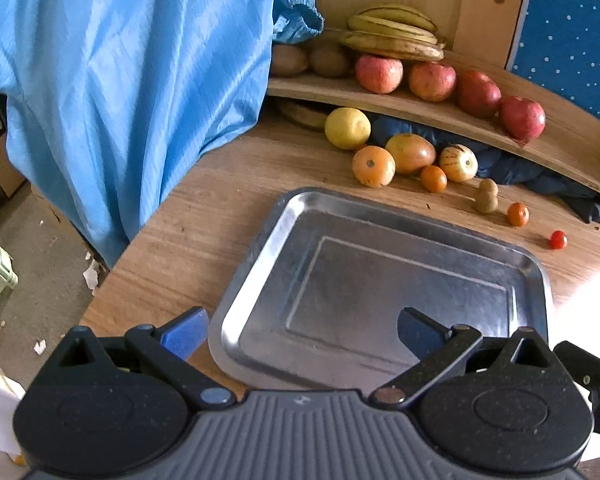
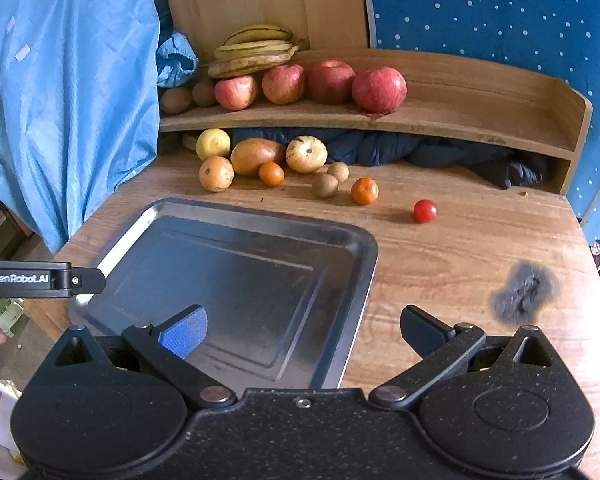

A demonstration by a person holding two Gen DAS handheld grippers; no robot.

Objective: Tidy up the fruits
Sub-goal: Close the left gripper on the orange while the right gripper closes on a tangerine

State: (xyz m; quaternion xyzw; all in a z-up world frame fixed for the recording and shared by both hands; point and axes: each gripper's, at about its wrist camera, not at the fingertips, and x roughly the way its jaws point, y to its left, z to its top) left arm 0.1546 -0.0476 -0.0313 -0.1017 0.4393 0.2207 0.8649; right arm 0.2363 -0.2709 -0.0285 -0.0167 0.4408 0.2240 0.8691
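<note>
Wood-grain tabletop (image 2: 460,264) carries a rectangular stainless-steel tray (image 2: 352,240) with a raised rim and a bare floor. Left tongs (image 1: 302,330) hover over the near end of that tray, jaws spread wide and gripping nothing; the blue-padded left finger (image 1: 186,334) sits outside the tray's left rim, the other finger above the tray floor. Right tongs (image 2: 304,330) are likewise spread and unloaded, straddling the tray's near right rim, with one finger over the tray and one over bare wood. Ahead of both tongs, beyond the tray's far rim, loose fruit lies on the tabletop: a yellow lemon (image 2: 213,143), a pale orange round fruit (image 2: 216,173), an oval yellow-brown mango (image 2: 257,155), a striped cream-coloured melon fruit (image 2: 306,154), a small orange tangerine (image 2: 271,173), two small brown round fruits (image 2: 331,179) touching each other, a second tangerine (image 2: 365,191), and a small red cherry tomato (image 2: 425,211) lying apart, ahead and to the right of the right tongs. Farther ahead, a curved wooden shelf (image 2: 480,120) holds four red apples (image 2: 379,89) in a row, brown kiwis (image 2: 176,100) at the left end, and a bunch of yellow bananas (image 2: 256,50) stacked behind. Dark blue cloth (image 2: 440,150) is bunched under the shelf. Light blue fabric (image 2: 68,100) hangs to the left of the tongs. A dark scorch mark (image 2: 524,294) marks the wood just ahead of the right tongs' right finger.
</note>
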